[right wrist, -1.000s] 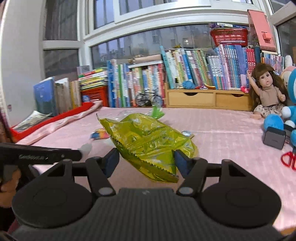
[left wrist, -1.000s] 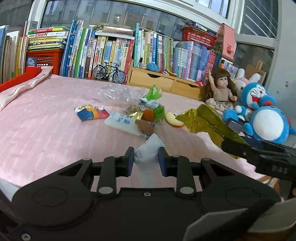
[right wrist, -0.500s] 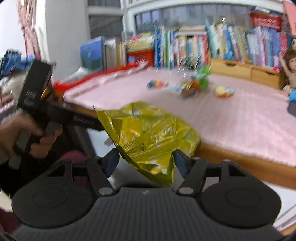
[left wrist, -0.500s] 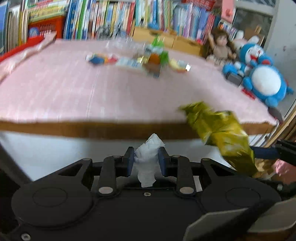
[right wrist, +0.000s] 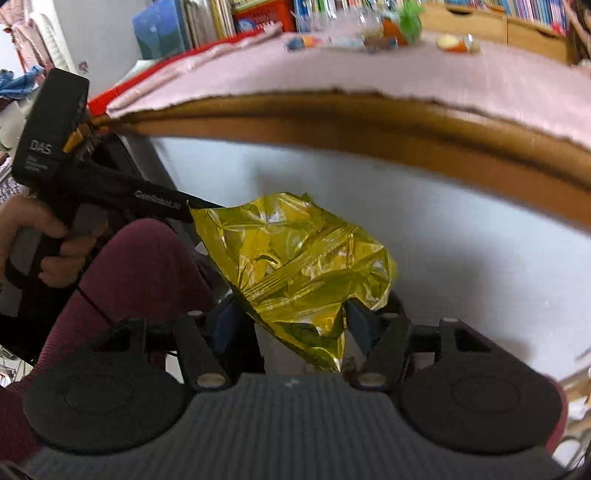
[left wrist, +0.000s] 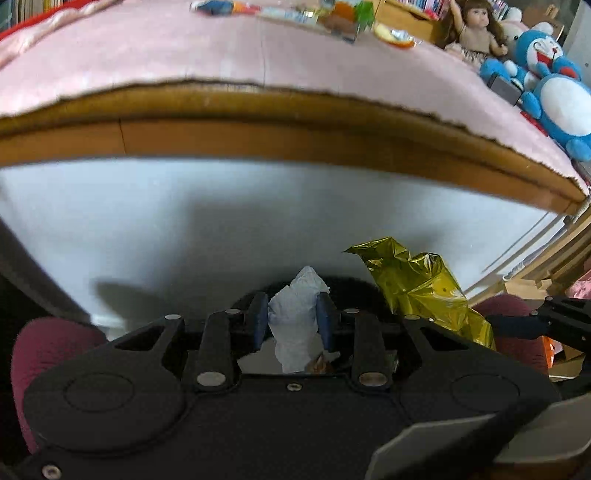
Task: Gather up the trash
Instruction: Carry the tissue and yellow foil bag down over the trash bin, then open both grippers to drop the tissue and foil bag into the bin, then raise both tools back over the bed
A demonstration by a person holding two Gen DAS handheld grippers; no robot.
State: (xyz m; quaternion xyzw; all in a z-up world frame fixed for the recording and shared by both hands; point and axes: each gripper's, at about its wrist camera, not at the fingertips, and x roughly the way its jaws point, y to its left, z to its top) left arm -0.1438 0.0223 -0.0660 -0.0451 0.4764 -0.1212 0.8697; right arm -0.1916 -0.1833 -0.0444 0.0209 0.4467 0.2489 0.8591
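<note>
Item 1: crumpled white tissue (left wrist: 297, 317), pinched between the narrow jaws of the left gripper (left wrist: 293, 321), below the wooden table edge (left wrist: 295, 133) and in front of the white panel under it.

Item 2: gold foil wrapper (right wrist: 295, 258), clamped across its lower end by the right gripper (right wrist: 291, 325), jaws wide on the bulky foil; its long axis runs up and left from the pads.

Relation: both pieces hang below the table edge; a dark round opening, probably the bin (left wrist: 351, 291), lies just beyond the tissue, nearer the left gripper.

Remaining: wrappers (left wrist: 295, 13) on the pink cloth, well above.
</note>
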